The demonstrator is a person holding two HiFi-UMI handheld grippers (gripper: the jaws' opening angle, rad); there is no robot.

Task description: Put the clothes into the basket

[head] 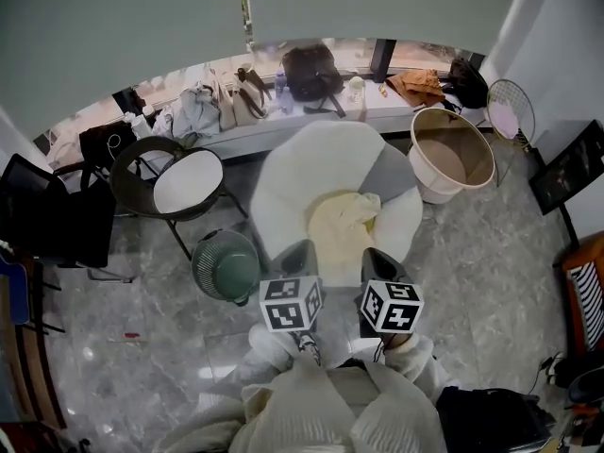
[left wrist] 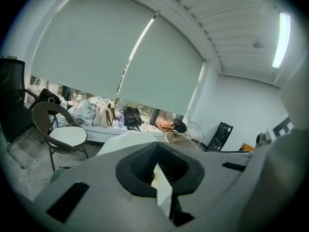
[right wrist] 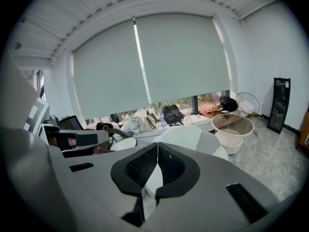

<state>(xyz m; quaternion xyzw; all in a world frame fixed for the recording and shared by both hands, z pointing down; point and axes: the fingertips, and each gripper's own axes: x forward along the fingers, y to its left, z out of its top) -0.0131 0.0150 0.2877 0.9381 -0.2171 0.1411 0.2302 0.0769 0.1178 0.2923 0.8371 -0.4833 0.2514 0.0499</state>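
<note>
A pale yellow garment lies crumpled on the seat of a white round armchair. The beige basket stands on the floor to the chair's right, and nothing shows inside it. Both grippers hover at the chair's near edge, on either side of the garment's near end. My left gripper has its jaws together with nothing held. My right gripper is shut too, and empty. The left gripper view looks over the chair toward the basket. In the right gripper view the basket stands to the right.
A black chair with a white seat and a green round fan stand left of the armchair. Bags and clothes crowd the window ledge. A black office chair is at far left, a dark bag at lower right.
</note>
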